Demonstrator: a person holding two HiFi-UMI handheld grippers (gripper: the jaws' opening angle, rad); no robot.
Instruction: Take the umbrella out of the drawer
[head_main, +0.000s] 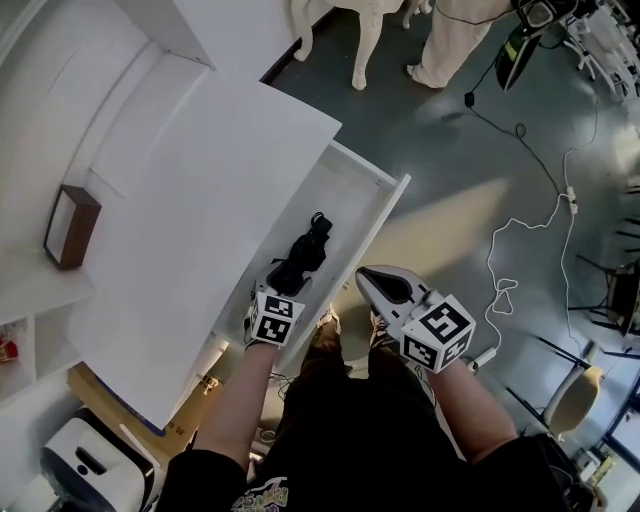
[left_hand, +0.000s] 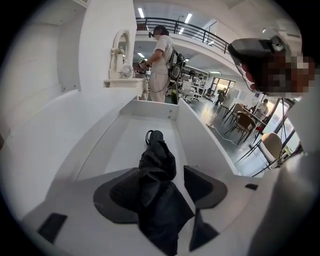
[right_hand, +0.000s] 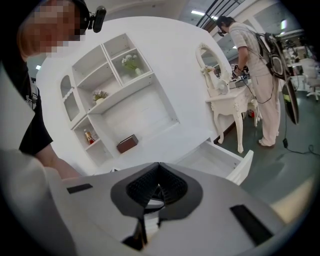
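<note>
The step in hand looks like the grasp. The left gripper (left_hand: 165, 186) should sink so both pads bracket the bundle's thick middle, then close squarely rather than pinch loose cloth. The folded black fabric umbrella (left_hand: 158, 162) lies lengthwise in the open white drawer (head_main: 386, 214), its near end between the wide-open jaws and not yet clamped. The right gripper (right_hand: 159, 188), jaws closed on nothing, hangs just right of the drawer.

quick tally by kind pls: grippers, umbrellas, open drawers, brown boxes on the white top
Grippers: 2, left gripper and right gripper
Umbrellas: 1, black umbrella
Open drawers: 1, white drawer
Brown boxes: 1, brown box
Total: 5
</note>
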